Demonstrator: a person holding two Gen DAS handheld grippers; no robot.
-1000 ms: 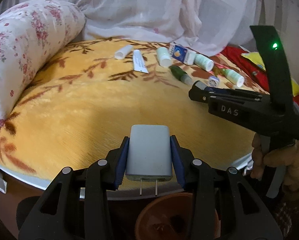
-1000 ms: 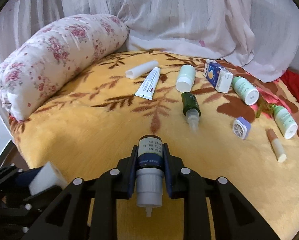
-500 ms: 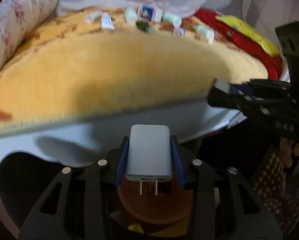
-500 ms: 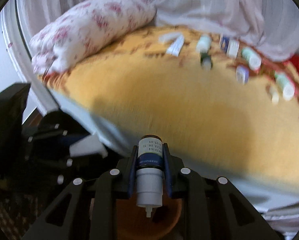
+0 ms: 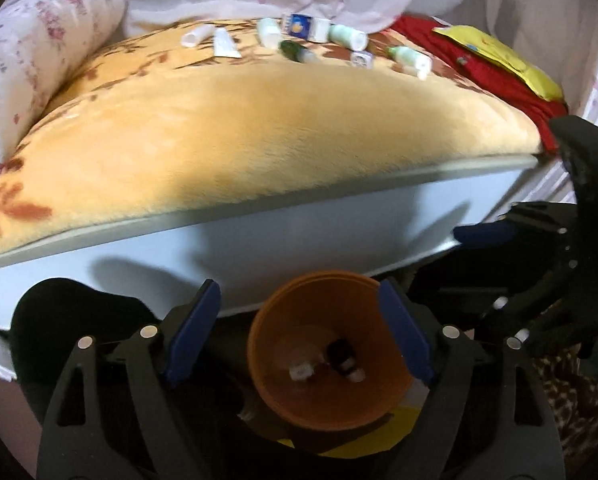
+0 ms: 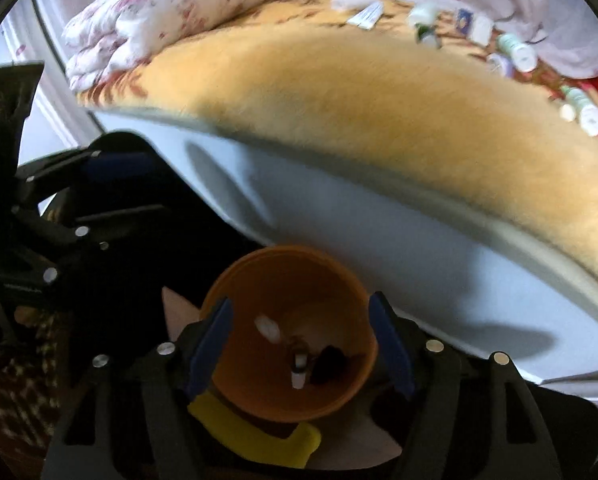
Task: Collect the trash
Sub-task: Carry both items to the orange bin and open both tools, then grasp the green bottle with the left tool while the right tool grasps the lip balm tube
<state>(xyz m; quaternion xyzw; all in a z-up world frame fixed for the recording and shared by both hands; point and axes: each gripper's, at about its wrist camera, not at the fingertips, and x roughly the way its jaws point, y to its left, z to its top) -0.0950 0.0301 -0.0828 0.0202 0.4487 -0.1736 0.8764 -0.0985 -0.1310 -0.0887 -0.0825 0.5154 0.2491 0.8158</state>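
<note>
An orange bin [image 5: 283, 332] stands on the floor below the bed edge; it also shows in the right wrist view [image 6: 259, 280]. Small bottles lie at its bottom [image 5: 345, 362]. My left gripper [image 5: 299, 332] is open and empty right above the bin. My right gripper [image 6: 299, 344] is open and empty above the same bin; a small dropper bottle [image 6: 297, 372] lies inside. Several bottles, a tube [image 5: 225, 44] and a blue box [image 5: 303, 27] lie on the far side of the yellow blanket [image 5: 259, 120].
A floral pillow [image 5: 31, 68] lies at the bed's left. A red cloth [image 5: 479, 68] with a yellow item [image 5: 499, 56] lies at the right. The white bed side [image 5: 259, 240] rises just behind the bin. A yellow object [image 6: 255, 436] lies beside the bin.
Both grippers have opened over the bin. The white charger has left my left gripper and the dropper bottle has left my right; both grippers moved down from the bed.
</note>
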